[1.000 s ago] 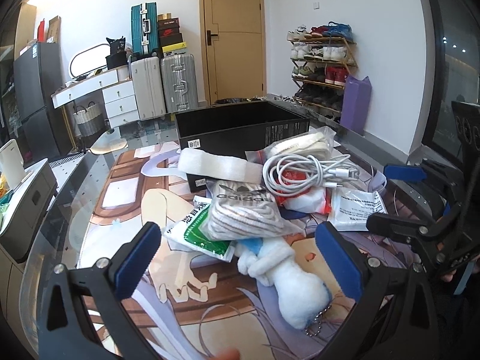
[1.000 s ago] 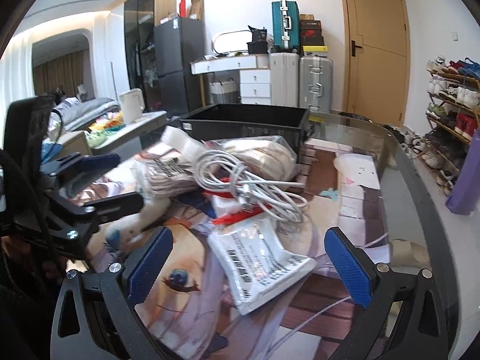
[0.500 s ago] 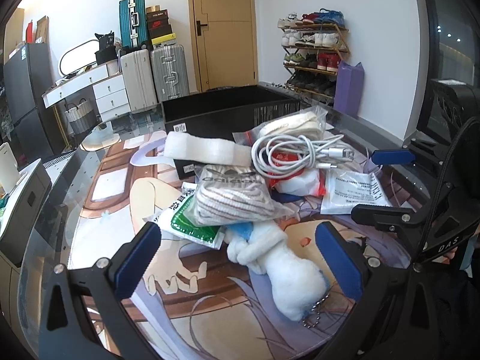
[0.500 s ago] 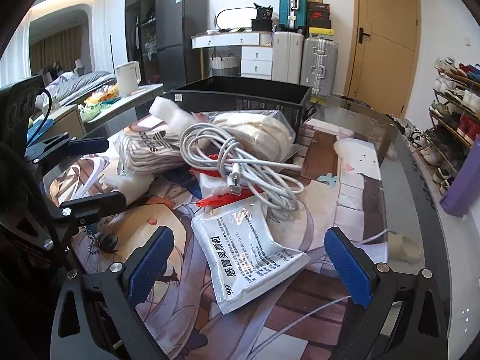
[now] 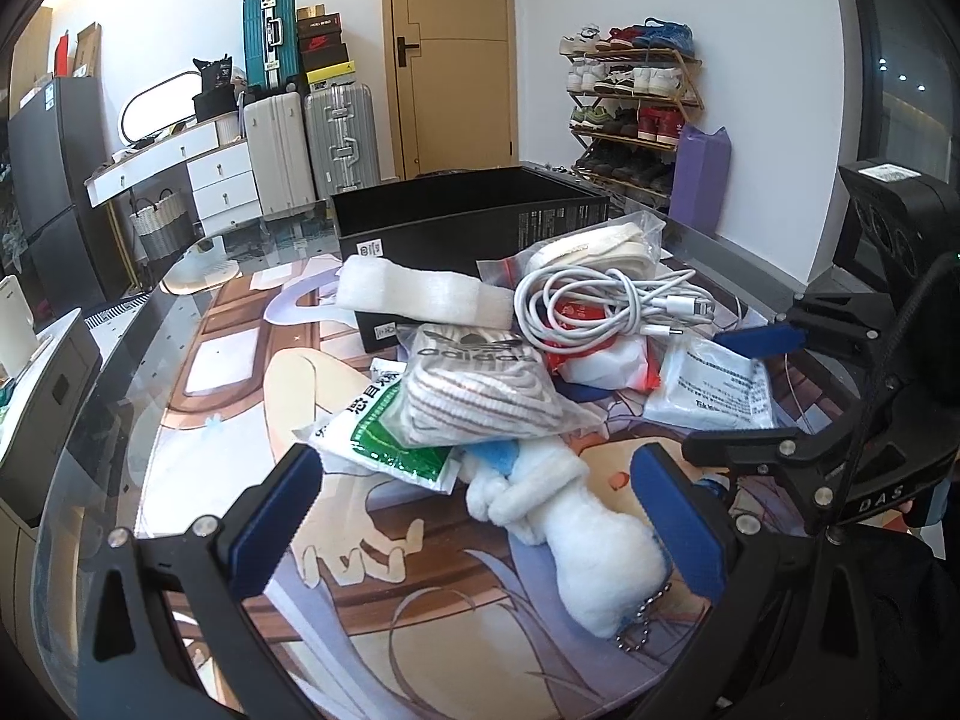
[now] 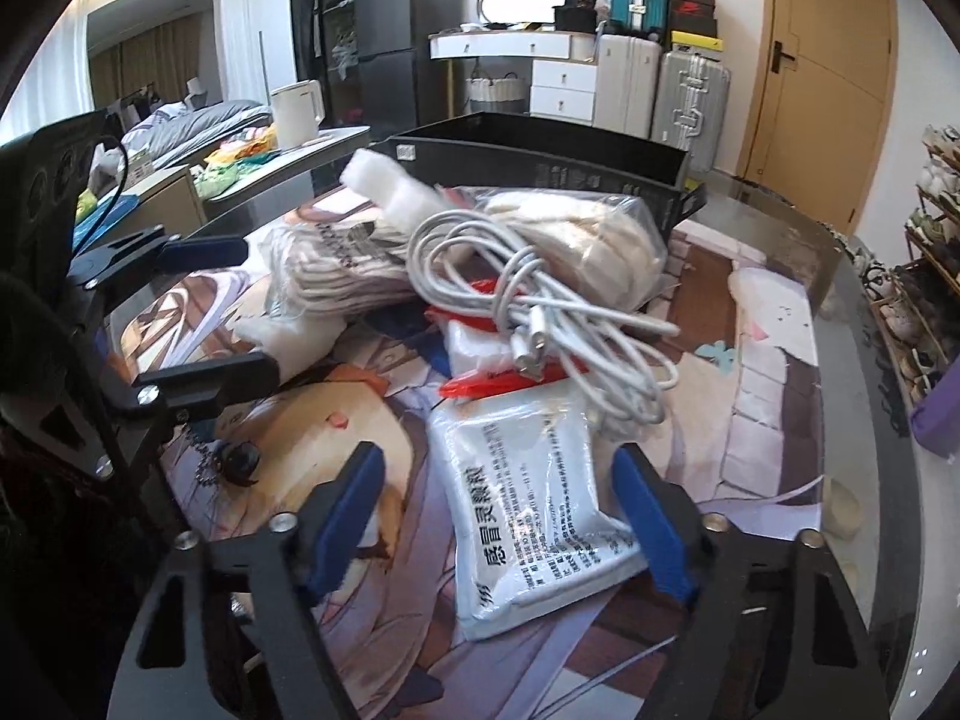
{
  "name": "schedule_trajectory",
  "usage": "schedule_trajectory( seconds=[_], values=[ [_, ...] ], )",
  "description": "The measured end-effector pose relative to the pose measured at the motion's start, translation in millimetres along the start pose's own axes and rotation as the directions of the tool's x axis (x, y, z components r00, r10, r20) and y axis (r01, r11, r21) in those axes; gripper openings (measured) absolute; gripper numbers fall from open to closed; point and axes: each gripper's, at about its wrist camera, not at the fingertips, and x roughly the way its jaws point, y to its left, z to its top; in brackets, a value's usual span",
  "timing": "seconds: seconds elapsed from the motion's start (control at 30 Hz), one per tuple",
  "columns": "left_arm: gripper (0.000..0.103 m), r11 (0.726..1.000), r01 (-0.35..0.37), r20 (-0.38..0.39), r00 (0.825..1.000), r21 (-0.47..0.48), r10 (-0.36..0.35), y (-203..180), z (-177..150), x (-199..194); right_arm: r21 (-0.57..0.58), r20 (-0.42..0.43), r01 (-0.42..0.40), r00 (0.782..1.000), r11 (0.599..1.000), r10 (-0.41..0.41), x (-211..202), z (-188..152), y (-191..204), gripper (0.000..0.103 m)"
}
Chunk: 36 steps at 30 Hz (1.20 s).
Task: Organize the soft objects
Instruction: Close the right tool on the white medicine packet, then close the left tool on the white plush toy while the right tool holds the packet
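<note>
Soft goods sit heaped in the middle of the worktop (image 5: 180,420), just in front of the open black box (image 5: 468,210), and nothing looks sorted yet. Left gripper (image 5: 480,516) hangs low at the near edge of the heap, jaws released and spread wide, with the white plush toy (image 5: 576,528) lying between them and a beaded keychain (image 5: 645,618) trailing off its end. Right gripper (image 6: 498,516) has its jaws released too, straddling the white medicine sachet (image 6: 534,510), empty for now.

Here's the worry: the white charging cable (image 6: 540,306) is coiled loose on top, draped over the red-and-white packet (image 6: 498,360) and the bagged cream cloth (image 6: 588,234). Pull anything from underneath and, I'd say, those loops snag and drag half the heap along. The bagged striped socks (image 5: 474,390) rest on the green-and-white sachet (image 5: 384,438), both slick plastic, so a pinch there may slide off. The plush is partly tucked under that bag; lifting it could tip the socks over. And the sachet is flat on the mat, hard for the jaws to get under.
</note>
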Motion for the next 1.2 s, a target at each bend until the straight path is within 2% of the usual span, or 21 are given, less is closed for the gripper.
schedule_trajectory(
  seconds=[0.2,0.53,0.73,1.1,1.13,1.2],
  values=[
    [0.103,1.000,0.004,-0.003,1.000,-0.002,-0.004,0.3,0.3,0.2,-0.027,-0.018,-0.030,0.999,0.999,0.030,-3.5,-8.2,10.3,0.070],
    [0.103,1.000,0.008,-0.009,1.000,-0.007,-0.008,1.1,-0.1,2.2,0.042,-0.020,0.002,1.000,0.999,-0.001,-6.5,-8.8,2.5,0.048],
    [0.103,1.000,0.017,-0.010,1.000,-0.018,-0.018,3.0,-0.5,3.0,0.073,0.024,0.003,1.000,0.997,-0.005,-13.2,-13.8,1.2,0.036],
    [0.102,0.996,0.092,0.026,0.995,-0.013,-0.092,-0.7,-1.5,-5.7,0.070,0.111,-0.020,0.994,0.997,0.012,-33.5,-16.6,9.2,0.035],
    [0.101,0.995,0.096,0.027,0.995,-0.012,-0.096,-1.3,-1.6,-5.7,0.072,0.118,-0.022,0.993,0.997,0.014,-34.8,-16.2,9.7,0.035],
    [0.093,0.994,0.109,0.024,0.994,-0.008,-0.109,-2.0,-1.9,-5.8,0.072,0.124,-0.024,0.992,0.997,0.015,-35.8,-15.8,10.7,0.035]
  ],
)
